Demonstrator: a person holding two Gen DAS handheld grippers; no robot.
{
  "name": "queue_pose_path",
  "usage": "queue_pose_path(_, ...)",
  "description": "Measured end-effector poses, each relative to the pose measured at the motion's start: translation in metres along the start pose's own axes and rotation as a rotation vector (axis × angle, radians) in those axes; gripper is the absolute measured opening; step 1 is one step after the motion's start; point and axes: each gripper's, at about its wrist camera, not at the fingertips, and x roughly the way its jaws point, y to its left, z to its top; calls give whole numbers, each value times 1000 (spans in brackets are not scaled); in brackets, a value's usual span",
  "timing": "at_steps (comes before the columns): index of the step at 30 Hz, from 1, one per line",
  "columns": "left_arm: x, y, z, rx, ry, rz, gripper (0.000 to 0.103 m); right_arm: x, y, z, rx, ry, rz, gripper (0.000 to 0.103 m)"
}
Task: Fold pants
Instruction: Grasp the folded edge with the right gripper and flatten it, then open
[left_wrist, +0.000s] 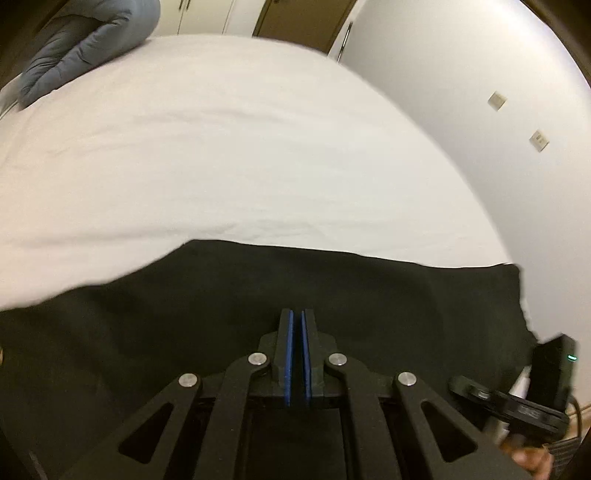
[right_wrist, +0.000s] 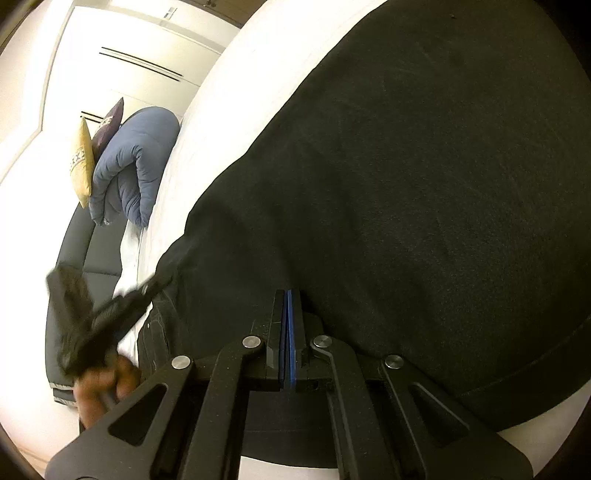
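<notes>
Pants (right_wrist: 424, 184) are showing as matt black woven cloth w/ faint lint. Bed sheet (left_wrist: 221, 147) is looking like smooth white cotton, lightly creased. Blue-grey duvet (right_wrist: 136, 166) is reading soft, quilted. Left tool (left_wrist: 297, 317) is showing matt black plastic, shiny metal rivets, blue rubbery pads.

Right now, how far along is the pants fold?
Done: the black pants lie spread on the white bed sheet; I can't tell whether any fold has been made. In hand: the left gripper and right gripper are both shut over the fabric; whether either pinches cloth isn't clear. Left: the folds themselves, as far as these views show.
</notes>
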Motion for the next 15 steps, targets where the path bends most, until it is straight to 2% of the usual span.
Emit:
queue_pose_path(1,7,7,1,-9,13,14,4,-19,-9,0,-1,2,3,0)
queue_pose_path(2,10,21,0,-43,8,-16,5,-32,-17,0,1,5,8,0)
queue_pose_path(3,8,34,-1,-80,-2,-49,5,-31,-18,-1,4,11,13,0)
queue_pose_path(4,2,45,-2,-97,-17,-44,5,-71,-48,1,1,14,12,0)
queue_pose_path(6,-9,64,-3,-118,-45,-54,5,-89,-54,8,-13,13,-13,0)
queue_pose_path(7,-16,71,-3,-131,-62,-46,5,-86,-41,15,-20,16,-34,0)
queue_pose_path(8,-24,78,-4,-137,-83,2,4,-87,-34,17,-39,17,-51,6)
queue_pose_path(9,-35,86,-4,-143,-106,41,4,-86,-22,21,-60,14,-56,6)
queue_pose_path(10,-44,93,-6,-158,-126,44,4,-85,1,26,-95,17,-48,6)
queue_pose_path(12,-57,100,-9,-164,-146,94,11,-72,30,29,-162,47,4,7)
queue_pose_path(15,-59,102,-18,-151,-136,128,13,-27,79,31,-265,126,72,6)
